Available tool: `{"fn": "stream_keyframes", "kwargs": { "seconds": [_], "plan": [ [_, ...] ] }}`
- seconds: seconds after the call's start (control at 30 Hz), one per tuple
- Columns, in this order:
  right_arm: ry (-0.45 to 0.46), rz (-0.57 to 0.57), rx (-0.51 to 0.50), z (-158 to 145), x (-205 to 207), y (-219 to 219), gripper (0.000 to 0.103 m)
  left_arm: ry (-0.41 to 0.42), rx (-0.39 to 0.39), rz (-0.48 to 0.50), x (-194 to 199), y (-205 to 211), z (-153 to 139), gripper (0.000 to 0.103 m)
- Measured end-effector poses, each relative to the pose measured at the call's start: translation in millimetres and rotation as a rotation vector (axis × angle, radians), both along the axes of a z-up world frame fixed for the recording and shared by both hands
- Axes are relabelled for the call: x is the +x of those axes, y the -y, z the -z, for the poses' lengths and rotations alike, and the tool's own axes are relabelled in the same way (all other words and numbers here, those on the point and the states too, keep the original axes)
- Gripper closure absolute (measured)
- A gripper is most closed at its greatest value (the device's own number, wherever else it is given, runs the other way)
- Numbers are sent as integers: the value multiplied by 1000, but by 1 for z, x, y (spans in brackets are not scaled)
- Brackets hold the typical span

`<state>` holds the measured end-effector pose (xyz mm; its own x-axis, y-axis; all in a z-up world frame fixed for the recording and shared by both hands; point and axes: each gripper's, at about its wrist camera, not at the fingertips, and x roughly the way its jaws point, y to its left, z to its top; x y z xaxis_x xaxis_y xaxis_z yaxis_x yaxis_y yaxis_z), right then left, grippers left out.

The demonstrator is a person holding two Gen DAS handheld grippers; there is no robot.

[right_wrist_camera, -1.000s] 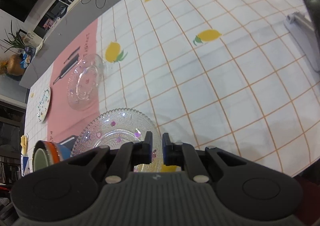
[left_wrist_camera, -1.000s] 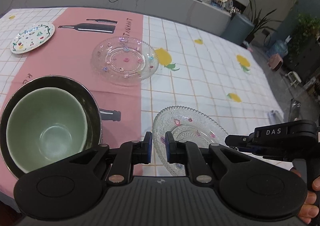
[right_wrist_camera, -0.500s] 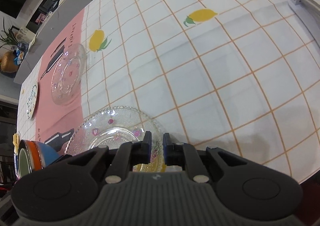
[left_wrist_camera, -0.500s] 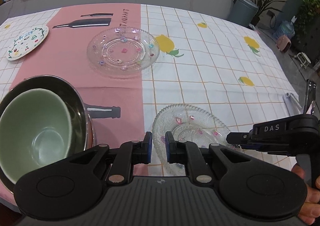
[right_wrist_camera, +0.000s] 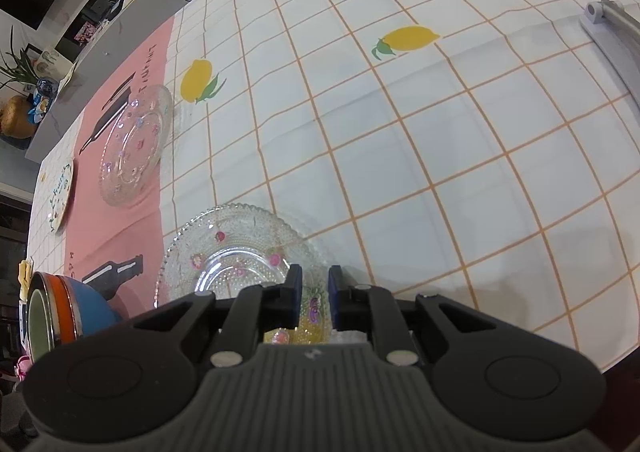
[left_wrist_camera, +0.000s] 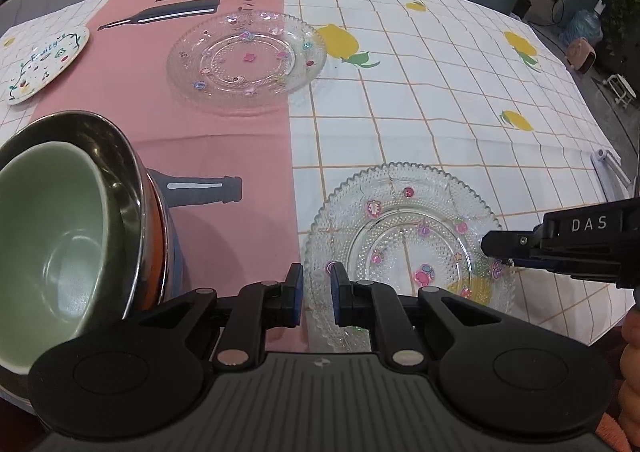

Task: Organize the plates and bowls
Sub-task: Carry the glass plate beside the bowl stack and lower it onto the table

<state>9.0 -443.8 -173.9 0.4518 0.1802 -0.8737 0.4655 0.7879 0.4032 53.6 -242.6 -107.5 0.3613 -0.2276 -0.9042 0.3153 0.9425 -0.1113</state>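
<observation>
Right tool opening, glass plate rim between its fingers; left tool narrowly spread.

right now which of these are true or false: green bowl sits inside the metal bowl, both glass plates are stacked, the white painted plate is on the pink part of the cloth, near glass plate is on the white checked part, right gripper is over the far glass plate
1. The green bowl sits inside the metal bowl. True.
2. The two glass plates are stacked. False: the near glass plate and the far glass plate lie apart on the cloth.
3. The white painted plate lies on the pink part of the cloth. False: it lies on the white checked part left of the pink panel.
4. The near glass plate lies on the white checked part. True.
5. The right gripper is over the far glass plate. False: it is at the near glass plate's rim, its jaws opening.
</observation>
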Motion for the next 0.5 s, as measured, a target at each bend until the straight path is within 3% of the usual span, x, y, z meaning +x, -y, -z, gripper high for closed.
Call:
{"fn": "stream_keyframes", "kwargs": {
  "seconds": [0.13,0.23,0.5],
  "plan": [
    [1,0,-11,-3,1,-5,80,29,4,34,-5,2,-10,75],
    [8,-7,-65,-10,2,-11,60,40,-15,43,-7,1,-20,69],
    [10,3,-121,-26,-1,-19,54,103,-72,59,-13,-12,-56,62]
  ]
}}
